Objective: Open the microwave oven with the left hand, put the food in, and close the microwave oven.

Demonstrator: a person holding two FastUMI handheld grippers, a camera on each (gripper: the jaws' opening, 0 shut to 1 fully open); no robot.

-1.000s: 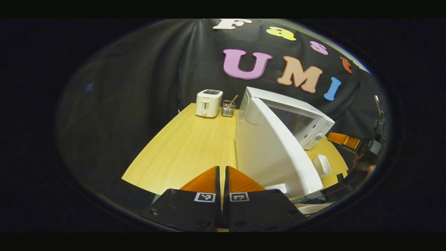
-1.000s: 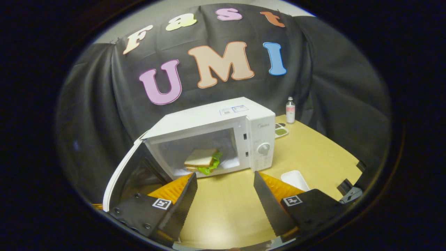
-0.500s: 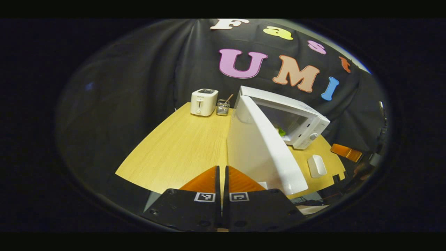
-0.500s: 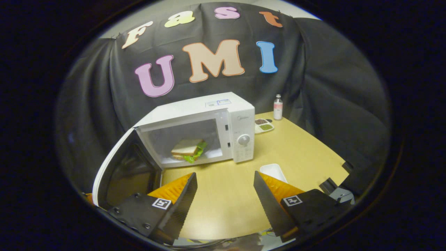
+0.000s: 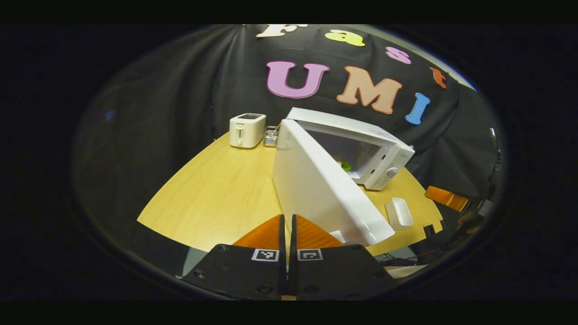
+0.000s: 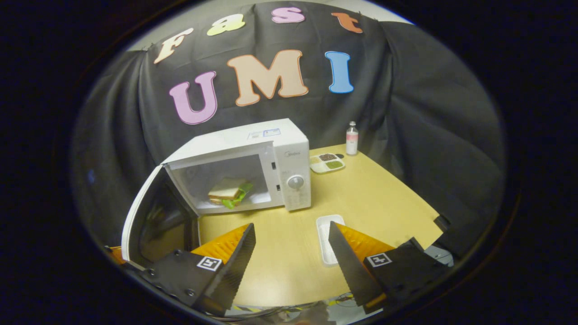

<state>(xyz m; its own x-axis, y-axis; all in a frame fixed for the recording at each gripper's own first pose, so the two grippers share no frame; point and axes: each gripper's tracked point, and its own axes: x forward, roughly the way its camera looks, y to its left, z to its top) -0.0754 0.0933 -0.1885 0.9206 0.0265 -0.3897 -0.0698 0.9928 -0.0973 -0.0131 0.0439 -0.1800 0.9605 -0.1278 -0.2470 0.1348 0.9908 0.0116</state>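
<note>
The white microwave (image 6: 275, 149) stands on the wooden table (image 6: 370, 198) with its door (image 6: 135, 212) swung wide open to the left. A sandwich (image 6: 228, 192) with green lettuce lies inside the cavity. My right gripper (image 6: 291, 243) is open and holds nothing, hovering over the table in front of the microwave and well back from it. In the left gripper view the door's white outer face (image 5: 316, 189) rises just right of my left gripper (image 5: 287, 225), which is shut with nothing between its fingers. Whether it touches the door I cannot tell.
A white toaster (image 5: 246, 130) and a wire utensil holder (image 5: 271, 136) stand at the table's far left. A small white tray (image 6: 326, 234) lies in front of the microwave. A divided dish (image 6: 327, 162) and a bottle (image 6: 351, 138) sit behind on the right.
Both grippers have drawn back from the microwave, which looks smaller and farther off. The right gripper stays open, the left stays shut. The sandwich rests inside and the door remains open.
</note>
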